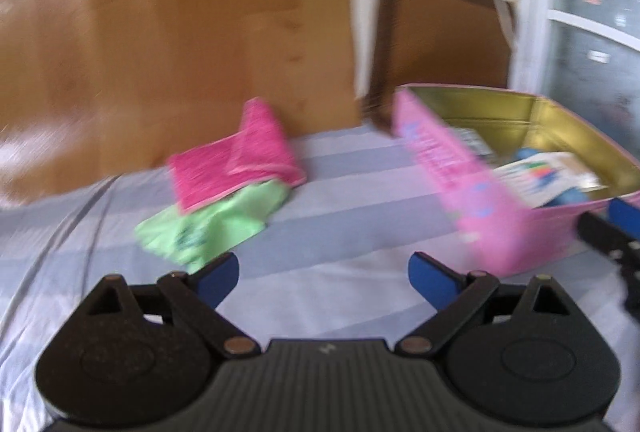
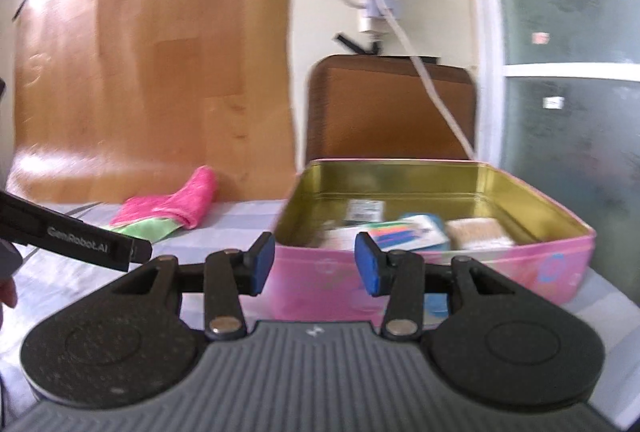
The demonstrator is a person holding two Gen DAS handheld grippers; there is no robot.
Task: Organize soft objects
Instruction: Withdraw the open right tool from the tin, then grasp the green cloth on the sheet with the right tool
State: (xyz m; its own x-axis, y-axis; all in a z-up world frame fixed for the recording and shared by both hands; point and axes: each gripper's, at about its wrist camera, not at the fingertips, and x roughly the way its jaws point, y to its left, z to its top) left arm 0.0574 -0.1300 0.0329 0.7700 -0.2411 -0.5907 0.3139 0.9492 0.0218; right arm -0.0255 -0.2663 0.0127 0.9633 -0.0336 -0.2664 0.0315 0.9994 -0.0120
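Pink cloth [image 1: 236,155] lies folded over the green cloth [image 1: 208,224] near the bed's [image 1: 320,272] far edge beside the tin [image 1: 480,207], so both could be snagged together by the widely spread, empty left tool [image 1: 323,274], while the half-spread right tool [image 2: 315,264] pinches nothing.

1. Left gripper [image 1: 323,274], black linkage arms with blue rubber pads, stood with jaws spread wide, nothing between the pads.
2. Left pads [image 1: 218,274] angled outward, tips apart; the gripper pointed downward at a moderate slant.
3. Right gripper [image 2: 316,268], same black body with blue pads, had jaws about half open, pads [image 2: 262,264] facing each other, nothing gripped.
4. Right gripper pointed nearly level, only slightly down.
5. In the right wrist view the left gripper's black finger showed at the left edge; part of the person's hand [image 2: 7,296] sat at the far left edge, blurred.
6. In the left wrist view the right gripper's finger entered from the right edge.
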